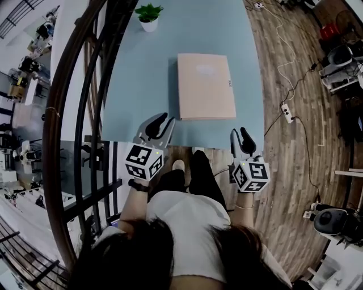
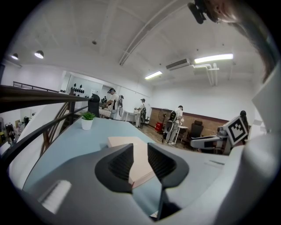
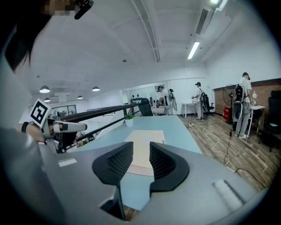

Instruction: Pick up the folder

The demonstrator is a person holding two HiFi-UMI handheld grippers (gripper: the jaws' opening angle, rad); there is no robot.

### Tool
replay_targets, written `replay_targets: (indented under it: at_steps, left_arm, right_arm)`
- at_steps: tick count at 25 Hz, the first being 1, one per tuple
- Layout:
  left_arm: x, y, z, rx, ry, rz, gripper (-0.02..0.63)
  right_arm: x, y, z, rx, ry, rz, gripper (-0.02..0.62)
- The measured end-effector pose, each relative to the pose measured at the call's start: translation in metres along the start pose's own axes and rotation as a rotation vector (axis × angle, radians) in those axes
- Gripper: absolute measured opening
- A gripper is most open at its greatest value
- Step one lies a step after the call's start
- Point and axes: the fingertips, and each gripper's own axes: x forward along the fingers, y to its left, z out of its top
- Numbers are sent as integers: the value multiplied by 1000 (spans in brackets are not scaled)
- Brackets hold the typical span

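Observation:
A beige folder (image 1: 205, 86) lies flat and closed on the light blue table (image 1: 136, 85), a little right of its middle. Both grippers hover at the table's near edge, short of the folder and not touching it. My left gripper (image 1: 160, 123) is near the folder's near left corner, my right gripper (image 1: 240, 135) just past its near right corner. In the left gripper view the folder (image 2: 125, 141) shows beyond the gripper (image 2: 140, 151), whose jaws stand apart with nothing between them. The right gripper (image 3: 141, 151) looks along the folder (image 3: 147, 140) with the same empty gap.
A small potted plant (image 1: 149, 16) stands at the table's far end. A dark curved railing (image 1: 85, 113) runs along the left side. On the wooden floor to the right lie a power strip (image 1: 287, 112) and cables. Several people (image 2: 178, 118) stand far off.

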Motion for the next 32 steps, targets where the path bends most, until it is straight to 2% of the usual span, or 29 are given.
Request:
replay_targets:
  at_steps: [6, 18, 24, 32]
  left_arm:
    - [39, 12, 12, -8, -17, 45, 104]
    - [129, 30, 68, 21, -65, 133, 104]
    - [144, 44, 75, 12, -54, 172, 104]
    - [155, 62, 77, -3, -27, 163, 104]
  right_arm:
    - [34, -30, 10, 5, -2, 32, 92]
    - [125, -92, 73, -17, -46, 144, 92]
    - [151, -100, 80, -11, -35, 186, 92]
    - [170, -99, 81, 2, -5, 180, 92]
